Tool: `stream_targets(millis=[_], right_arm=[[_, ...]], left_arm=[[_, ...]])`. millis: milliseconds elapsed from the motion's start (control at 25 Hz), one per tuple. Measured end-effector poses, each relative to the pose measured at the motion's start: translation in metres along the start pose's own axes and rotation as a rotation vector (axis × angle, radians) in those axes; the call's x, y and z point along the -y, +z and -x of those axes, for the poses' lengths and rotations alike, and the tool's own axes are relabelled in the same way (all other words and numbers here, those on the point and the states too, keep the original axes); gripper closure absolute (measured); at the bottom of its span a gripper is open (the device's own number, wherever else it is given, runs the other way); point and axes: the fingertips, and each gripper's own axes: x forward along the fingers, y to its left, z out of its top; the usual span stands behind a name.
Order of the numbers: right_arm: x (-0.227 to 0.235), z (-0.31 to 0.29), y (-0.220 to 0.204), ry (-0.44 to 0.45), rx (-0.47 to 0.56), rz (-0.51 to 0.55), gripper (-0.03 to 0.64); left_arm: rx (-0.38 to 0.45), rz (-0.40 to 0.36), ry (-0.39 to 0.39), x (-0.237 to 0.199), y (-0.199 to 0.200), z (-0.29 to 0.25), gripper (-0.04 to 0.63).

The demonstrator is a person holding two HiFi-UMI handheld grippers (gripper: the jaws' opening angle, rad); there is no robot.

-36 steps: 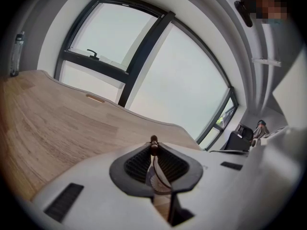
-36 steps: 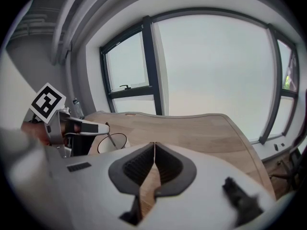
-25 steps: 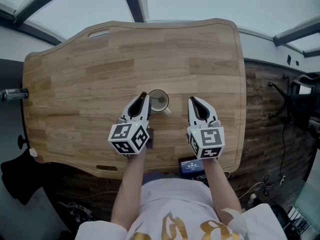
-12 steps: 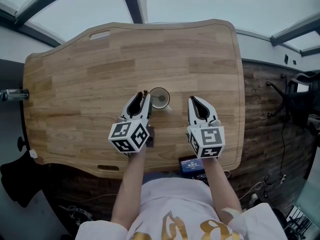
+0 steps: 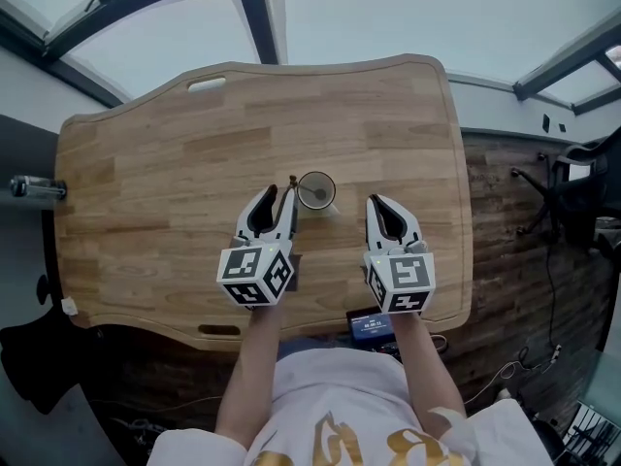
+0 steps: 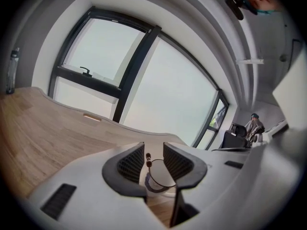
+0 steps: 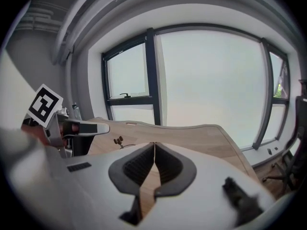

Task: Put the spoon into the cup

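- Head view: a small round pale cup (image 5: 328, 186) stands near the middle of a light-brown plank tabletop (image 5: 146, 183) with rounded corners. A thin spoon with a dark-tipped handle (image 5: 293, 183) sits inside it, its handle leaning over the left rim. The left claw (image 5: 279, 200) lies just beside that handle. The right claw (image 5: 376, 204) is near the cup's other side, apart from it. Dark wood flooring (image 5: 505, 212) borders the tabletop on the right.
- Left gripper view: the 2 jaws stand apart and have just been opening. The handle tip shows in the gap, pressed by neither pad, with the cup just beyond. The task looks complete.
- Handling, as a judgement: the spoon is probably light, stiff, slim and slippery, and is best taken by the handle above the rim. The cup looks light and may tip if the handle is nudged.
- Right gripper view: the 2 jaws meet at their tips on nothing. Tall dark-framed windows (image 7: 211, 80) rise behind the tabletop.
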Motion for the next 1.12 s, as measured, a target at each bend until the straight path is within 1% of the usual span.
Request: stream_targets(millis=[160,240,320,400,560,920,1120], right_arm=[[-0.009,0.016,0.011,-0.009,0.04,0.006,0.585],[-0.014,0.023,0.019,-0.002,0.059,0.014,0.586],[-0.017,0.03,0.027,0.01,0.077,0.027,0.586],[-0.017,0.036,0.033,0.021,0.09,0.036,0.586],[-0.018,0.049,0.041,0.047,0.12,0.056,0.586],[-0.026,0.092,0.048,0.111,0.181,0.09,0.586],[-0.024,0.111,0.044,0.12,0.205,0.115,0.586]], left_arm=[[0.034,-0.046,0.002,0.005,0.012,0.018,0.471],[0.047,-0.076,0.01,0.008,0.018,0.028,0.493],[0.054,-0.099,0.015,0.013,0.023,0.037,0.537],[0.056,-0.118,0.02,0.018,0.027,0.044,0.558],[0.062,-0.167,0.049,0.031,0.034,0.058,0.573],[0.109,-0.178,0.069,0.072,0.035,0.097,0.58],[0.146,-0.143,0.07,0.088,0.034,0.109,0.58]])
